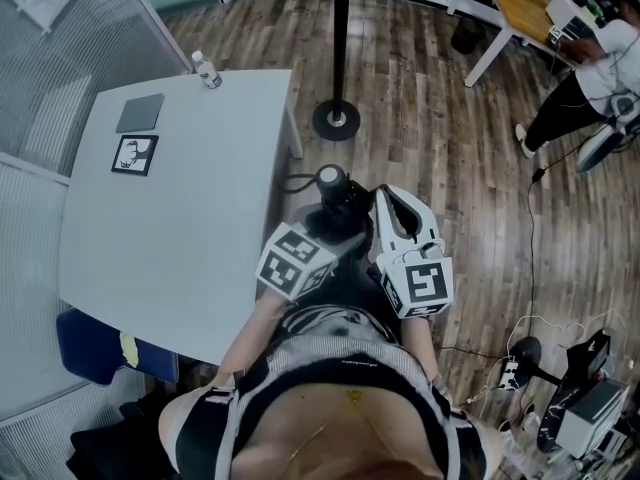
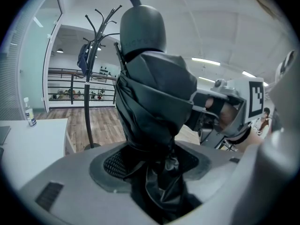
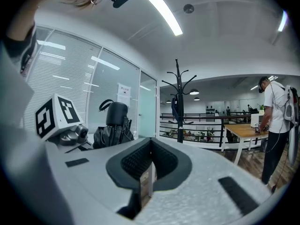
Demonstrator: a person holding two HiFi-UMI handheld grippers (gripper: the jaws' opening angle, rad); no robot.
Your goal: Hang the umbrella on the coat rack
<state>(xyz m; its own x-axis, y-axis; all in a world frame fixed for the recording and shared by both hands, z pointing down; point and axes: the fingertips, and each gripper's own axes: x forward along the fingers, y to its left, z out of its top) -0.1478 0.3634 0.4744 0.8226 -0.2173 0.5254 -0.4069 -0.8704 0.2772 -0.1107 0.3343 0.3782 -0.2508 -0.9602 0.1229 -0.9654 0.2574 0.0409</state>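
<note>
A folded black umbrella (image 1: 334, 200) stands upright between the jaws of my left gripper (image 1: 338, 232), which is shut on its fabric. In the left gripper view the umbrella (image 2: 152, 97) fills the middle, its rounded handle at the top, with my left gripper (image 2: 154, 165) clamped on its lower part. My right gripper (image 1: 396, 198) is held just right of it, shut on nothing. The right gripper view shows that gripper (image 3: 148, 165) closed and the umbrella (image 3: 112, 128) to its left. The black coat rack (image 1: 337, 108) stands on the floor ahead; it is also in the left gripper view (image 2: 89, 78).
A white table (image 1: 190, 238) lies to my left with a water bottle (image 1: 205, 70), a dark pad (image 1: 140, 113) and a marker card (image 1: 134, 155). A blue bag (image 2: 83, 60) hangs on the rack. A person (image 1: 590, 68) stands by a wooden table (image 1: 520, 3) at the far right.
</note>
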